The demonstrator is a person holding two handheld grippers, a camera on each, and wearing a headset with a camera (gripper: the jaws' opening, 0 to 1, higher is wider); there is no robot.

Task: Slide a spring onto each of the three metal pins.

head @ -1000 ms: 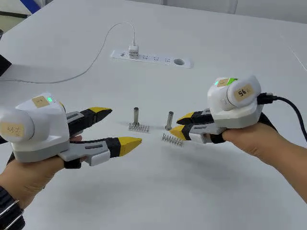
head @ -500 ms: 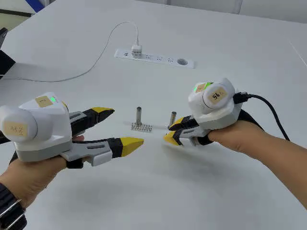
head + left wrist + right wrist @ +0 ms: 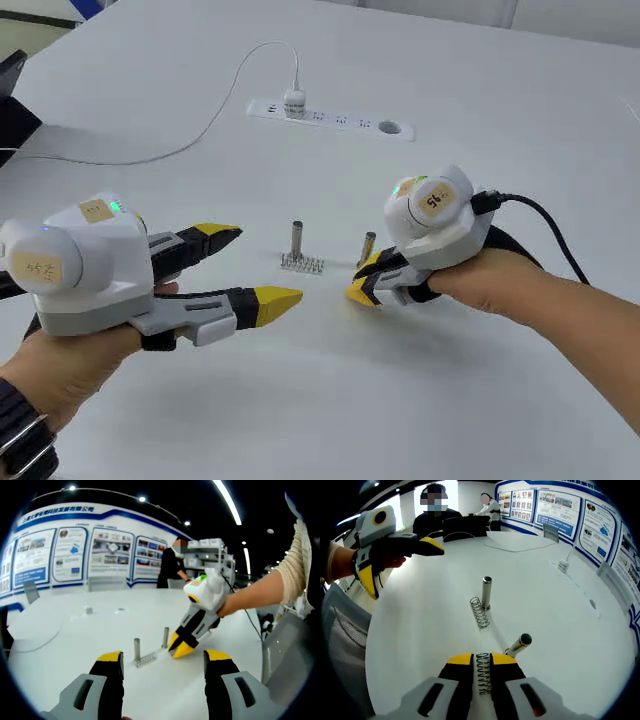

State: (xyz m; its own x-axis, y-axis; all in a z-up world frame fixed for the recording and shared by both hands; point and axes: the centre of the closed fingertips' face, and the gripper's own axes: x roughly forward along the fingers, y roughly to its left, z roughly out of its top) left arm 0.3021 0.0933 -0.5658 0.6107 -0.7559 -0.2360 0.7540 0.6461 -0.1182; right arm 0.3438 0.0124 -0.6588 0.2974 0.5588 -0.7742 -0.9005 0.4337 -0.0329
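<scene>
Tongs of the right gripper (image 3: 481,659) were pressed together on the held spring (image 3: 482,674), which lay lengthwise between the yellow tips in the right gripper view, its coils running back from the tips toward the camera. Just beside those tips, a little to their right in that view, rose the near pin (image 3: 519,645), a short metal post that the fisheye lens made look tilted. In the head view the near pin (image 3: 368,246) stood just behind the right gripper (image 3: 362,283), whose tips pointed down at the white worktop (image 3: 330,400). The far pin (image 3: 297,238) stood upright, apart from the near one, with the loose spring (image 3: 302,264) lying on its side at its foot. The spring seemed to touch the pin's base, though it was too small to be sure. The left gripper (image 3: 262,265) was held low at the left of the head view, its tongs spread wide with nothing between them, aimed toward the pins but well apart from them. In the left gripper view both pins and the loose spring (image 3: 145,659) sat beyond the spread tips, with the right gripper (image 3: 180,647) reaching in from the right. Near the worktop's far side lay a white power strip (image 3: 330,116) with a plug (image 3: 295,100) in it.
</scene>
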